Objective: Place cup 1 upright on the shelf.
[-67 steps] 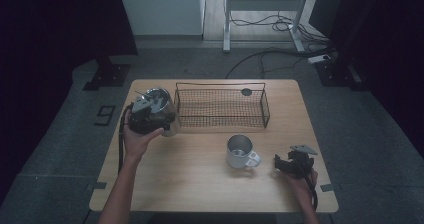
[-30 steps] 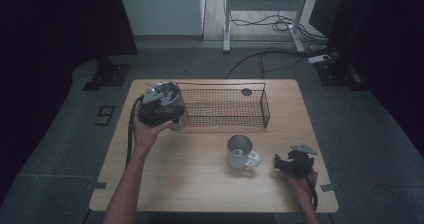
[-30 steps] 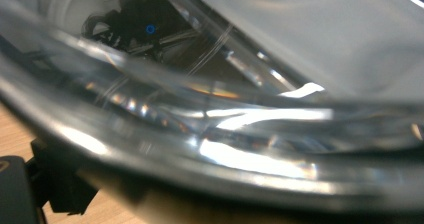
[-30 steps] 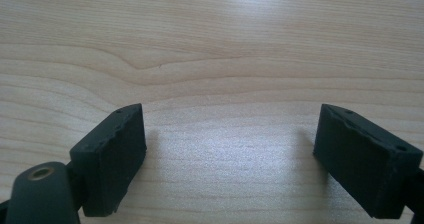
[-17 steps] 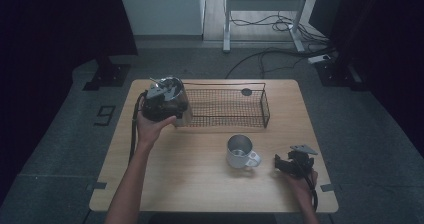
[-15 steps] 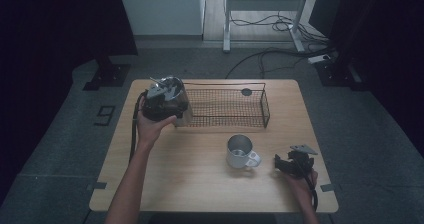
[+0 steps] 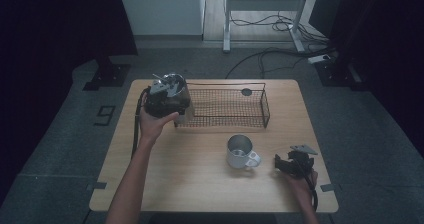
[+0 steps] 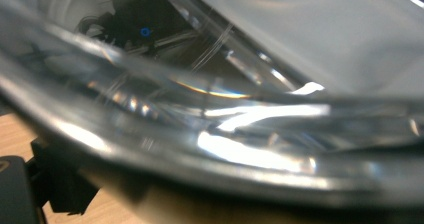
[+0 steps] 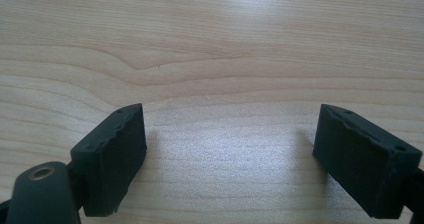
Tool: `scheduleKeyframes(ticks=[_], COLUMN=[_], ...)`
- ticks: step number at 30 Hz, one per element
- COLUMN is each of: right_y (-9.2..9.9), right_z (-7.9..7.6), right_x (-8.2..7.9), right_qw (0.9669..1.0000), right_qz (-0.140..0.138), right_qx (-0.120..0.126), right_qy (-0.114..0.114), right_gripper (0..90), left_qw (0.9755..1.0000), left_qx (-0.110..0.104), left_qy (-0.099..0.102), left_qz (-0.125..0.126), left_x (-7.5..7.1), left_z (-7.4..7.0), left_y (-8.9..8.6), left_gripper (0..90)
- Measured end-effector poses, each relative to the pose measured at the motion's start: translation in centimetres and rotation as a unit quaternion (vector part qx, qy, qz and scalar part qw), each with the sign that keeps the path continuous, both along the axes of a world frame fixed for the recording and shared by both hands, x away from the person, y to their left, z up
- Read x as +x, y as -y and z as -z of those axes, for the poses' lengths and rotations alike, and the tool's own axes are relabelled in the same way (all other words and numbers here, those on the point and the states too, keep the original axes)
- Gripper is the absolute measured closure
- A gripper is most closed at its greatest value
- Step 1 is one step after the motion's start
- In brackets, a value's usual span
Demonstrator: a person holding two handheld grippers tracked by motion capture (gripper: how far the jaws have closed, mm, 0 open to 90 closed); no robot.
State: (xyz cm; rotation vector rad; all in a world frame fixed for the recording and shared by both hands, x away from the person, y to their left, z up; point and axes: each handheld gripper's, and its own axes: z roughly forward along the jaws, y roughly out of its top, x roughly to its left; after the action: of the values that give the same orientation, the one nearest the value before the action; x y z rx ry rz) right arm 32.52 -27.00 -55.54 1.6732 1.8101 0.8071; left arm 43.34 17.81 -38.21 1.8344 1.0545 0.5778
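My left gripper (image 7: 169,91) is held above the table at the left end of the black wire basket (image 7: 264,107), shut on a shiny metal cup (image 7: 173,82). The cup's bright curved rim (image 8: 240,149) sits right against the camera in the left gripper view and hides the jaws. A second steel mug (image 7: 240,151) with a handle stands upright on the table in front of the basket. My right gripper (image 7: 291,165) rests on the table just right of that mug. In the right gripper view my right gripper (image 9: 230,136) is open over bare wood.
The wooden table (image 7: 175,184) has open room at its front left. A small dark round thing (image 7: 246,91) lies at the basket's far side. Cables and a metal frame lie on the floor beyond the table.
My left hand has carried the metal cup to the right and slightly away, from the table's left edge up to the basket's left end. The right gripper has not moved.
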Motion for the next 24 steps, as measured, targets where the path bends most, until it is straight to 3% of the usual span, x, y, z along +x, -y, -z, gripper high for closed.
scheduleKeyframes(ticks=[24], right_y=[0.0], right_z=[0.0], right_x=[0.0], right_qw=[1.0], right_qz=[0.001], right_qx=[0.0], right_qy=[0.0], right_gripper=[13.1], left_qw=[0.9999], left_qx=[0.009], left_qy=[-0.005], left_qz=[0.004], left_x=[2.3], left_z=[0.0], left_y=[1.8], left_gripper=[3.9])
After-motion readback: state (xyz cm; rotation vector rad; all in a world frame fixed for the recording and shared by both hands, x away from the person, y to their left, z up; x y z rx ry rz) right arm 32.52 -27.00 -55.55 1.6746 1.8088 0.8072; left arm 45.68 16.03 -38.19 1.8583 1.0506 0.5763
